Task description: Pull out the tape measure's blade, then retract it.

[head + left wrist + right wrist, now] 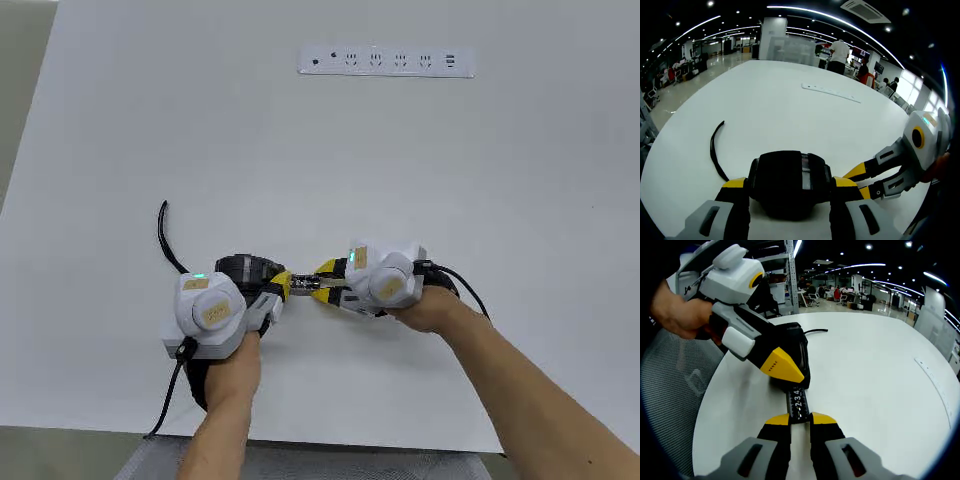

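A black tape measure (250, 271) (790, 181) (790, 352) rests on the white table (300, 150). My left gripper (272, 290) (789, 184) is shut on its case from the near left side. A short length of black blade (305, 285) (797, 404) with white numbers sticks out to the right. My right gripper (322, 285) (800, 419) is shut on the blade's end, its yellow fingertips (823, 418) pinching it just beside the case. The right gripper (875, 180) also enters the left gripper view from the right.
A white power strip (386, 61) (830, 92) lies at the far middle of the table. A black strap (165, 238) (715, 150) curls on the table left of the case. The table's front edge (330, 440) runs just under the hands. People stand in the far room.
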